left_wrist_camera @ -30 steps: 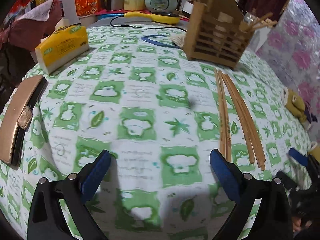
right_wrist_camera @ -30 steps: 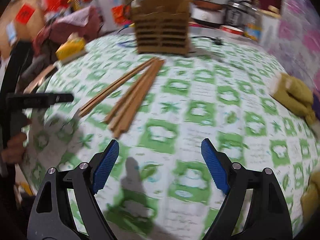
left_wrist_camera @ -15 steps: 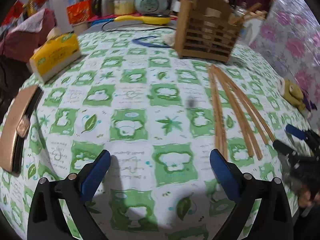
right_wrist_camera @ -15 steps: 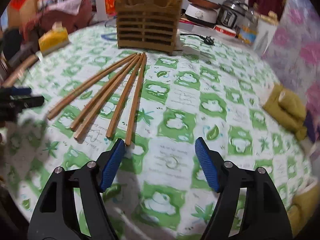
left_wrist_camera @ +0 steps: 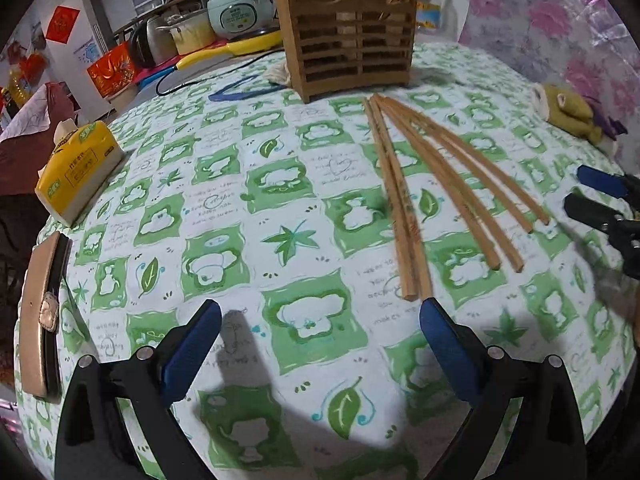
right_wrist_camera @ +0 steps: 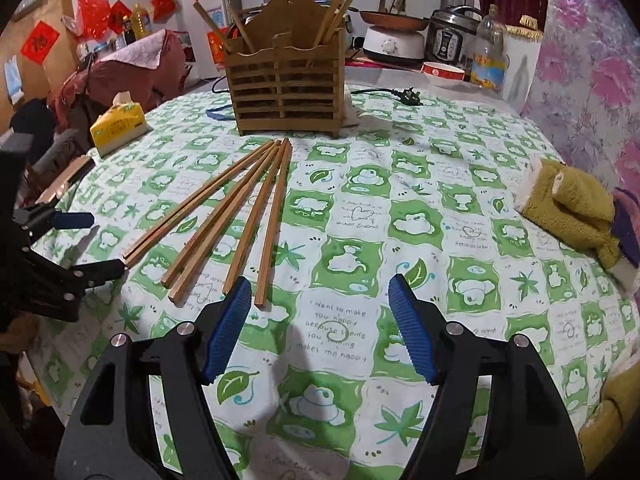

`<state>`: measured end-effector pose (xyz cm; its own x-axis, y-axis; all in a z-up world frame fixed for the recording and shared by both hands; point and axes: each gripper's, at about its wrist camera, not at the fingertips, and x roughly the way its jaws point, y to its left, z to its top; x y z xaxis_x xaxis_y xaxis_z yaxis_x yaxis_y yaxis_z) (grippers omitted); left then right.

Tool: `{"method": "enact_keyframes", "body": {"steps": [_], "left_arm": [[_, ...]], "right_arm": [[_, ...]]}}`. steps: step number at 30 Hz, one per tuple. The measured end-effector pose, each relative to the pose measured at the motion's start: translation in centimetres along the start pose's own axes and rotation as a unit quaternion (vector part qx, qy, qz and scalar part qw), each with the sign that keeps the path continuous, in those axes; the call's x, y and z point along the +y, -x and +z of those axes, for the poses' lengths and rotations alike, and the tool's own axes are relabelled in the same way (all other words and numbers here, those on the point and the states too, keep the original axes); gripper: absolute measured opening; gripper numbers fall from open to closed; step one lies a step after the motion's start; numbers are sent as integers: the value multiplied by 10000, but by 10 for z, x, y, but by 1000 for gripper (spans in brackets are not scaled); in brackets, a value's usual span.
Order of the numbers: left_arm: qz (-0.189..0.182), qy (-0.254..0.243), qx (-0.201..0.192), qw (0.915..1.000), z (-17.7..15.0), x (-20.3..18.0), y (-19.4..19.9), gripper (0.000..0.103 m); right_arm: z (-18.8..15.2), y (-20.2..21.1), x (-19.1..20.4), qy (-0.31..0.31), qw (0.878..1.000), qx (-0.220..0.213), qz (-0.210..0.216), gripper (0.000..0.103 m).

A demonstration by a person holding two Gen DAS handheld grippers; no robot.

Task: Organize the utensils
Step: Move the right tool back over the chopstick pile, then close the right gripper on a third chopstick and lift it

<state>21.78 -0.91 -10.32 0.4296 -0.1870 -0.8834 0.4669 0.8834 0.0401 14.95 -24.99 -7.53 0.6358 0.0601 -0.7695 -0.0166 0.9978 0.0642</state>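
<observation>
Several wooden chopsticks lie fanned on the green-and-white tablecloth, thin ends toward a slatted wooden utensil holder at the back. They also show in the right wrist view, in front of the holder, which has several chopsticks standing in it. My left gripper is open and empty, its right finger just short of the nearest chopstick ends. My right gripper is open and empty, its left finger beside the rightmost chopstick ends. Each gripper shows at the edge of the other's view.
A yellow tissue pack and a tan wallet lie at the left of the table. An olive cloth lies at the right edge. Cookers, a bottle, a bowl and a power cord sit behind the holder.
Both grippers have moved in toward the near ends of the chopsticks. The right gripper swung left so the chopsticks now lie just ahead of its left finger. Both stay open.
</observation>
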Motion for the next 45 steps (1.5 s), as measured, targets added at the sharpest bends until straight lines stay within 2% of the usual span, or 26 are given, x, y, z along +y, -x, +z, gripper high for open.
{"method": "enact_keyframes", "body": {"steps": [3, 10, 12, 15, 19, 23, 25, 28, 30, 32, 38, 40, 42, 45], "left_arm": [[103, -21, -19, 9999, 3, -1, -1, 99], [485, -503, -260, 9972, 5, -24, 2, 98], [369, -396, -215, 9983, 6, -18, 1, 98], [356, 29, -152, 9992, 7, 2, 0, 97], [469, 191, -115, 9987, 10, 8, -3, 89], [615, -88, -256, 9977, 11, -7, 0, 74], [571, -245, -324, 9975, 11, -15, 1, 58], [363, -265, -329, 9984, 11, -17, 1, 43], [212, -236, -319, 9990, 11, -16, 0, 36], [162, -218, -319, 9991, 10, -16, 0, 33], [176, -242, -322, 9990, 9, -17, 1, 32], [169, -238, -324, 9990, 9, -17, 1, 32], [133, -234, -327, 9991, 9, -17, 1, 30], [-162, -272, -315, 9990, 7, -18, 2, 6]], "right_arm": [[0, 0, -2, -54, 10000, -4, 72, 70], [0, 0, 1, 15, 10000, -15, 72, 70], [0, 1, 2, 49, 10000, -23, 40, 70], [0, 1, 4, 85, 10000, -21, 41, 70], [0, 1, 3, 93, 9999, -25, 47, 70], [0, -1, 4, 115, 9999, 36, 92, 69], [-1, -1, 9, 225, 9997, 50, 92, 58], [-2, -3, 18, 466, 9989, 101, -7, 45], [-3, -5, 23, 587, 9982, 127, -36, 42], [-4, -5, 25, 666, 9977, 136, -42, 42], [-3, -14, 35, 851, 9957, 354, 40, 41], [-3, -21, 38, 909, 9946, 505, 30, 25], [-3, -22, 38, 860, 9947, 533, 200, 7], [-4, -21, 38, 822, 9951, 515, 193, 7]]}}
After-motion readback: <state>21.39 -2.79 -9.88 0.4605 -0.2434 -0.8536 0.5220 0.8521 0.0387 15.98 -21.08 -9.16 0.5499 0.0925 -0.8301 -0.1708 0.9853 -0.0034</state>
